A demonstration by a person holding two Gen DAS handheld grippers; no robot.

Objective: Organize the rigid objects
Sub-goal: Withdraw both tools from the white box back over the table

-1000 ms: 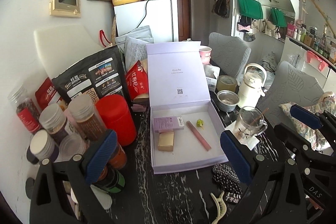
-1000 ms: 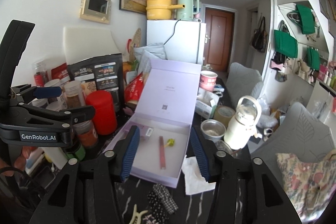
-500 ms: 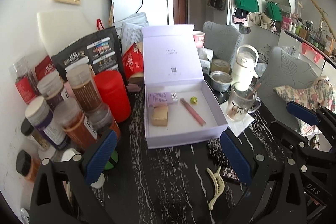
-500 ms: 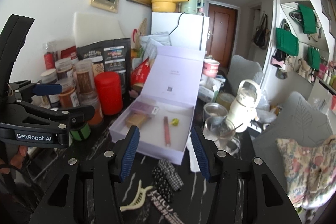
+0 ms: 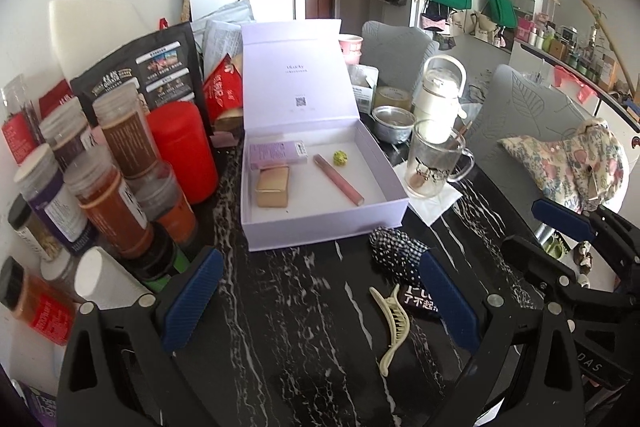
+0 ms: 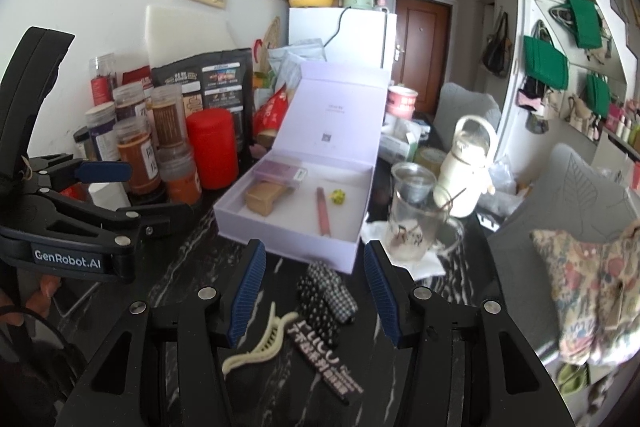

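I'm working in a lived-in home. A white fridge is standing at upper centre, spice jars are crowding the table's left, and green bags are hanging upper right.

box: lilac, open | claw clip: cream, flat on table

The table is glossy black stone with white veining, and on it the lavender box looks like smooth matt card. The cream hair claw is shiny plastic; the dotted and checked bow clip beside it is soft cloth. Further back stand a clear glass mug on white paper, a dull metal bowl and a glossy red plastic canister — the gripper pads are ribbed blue rubber on matt black plastic.
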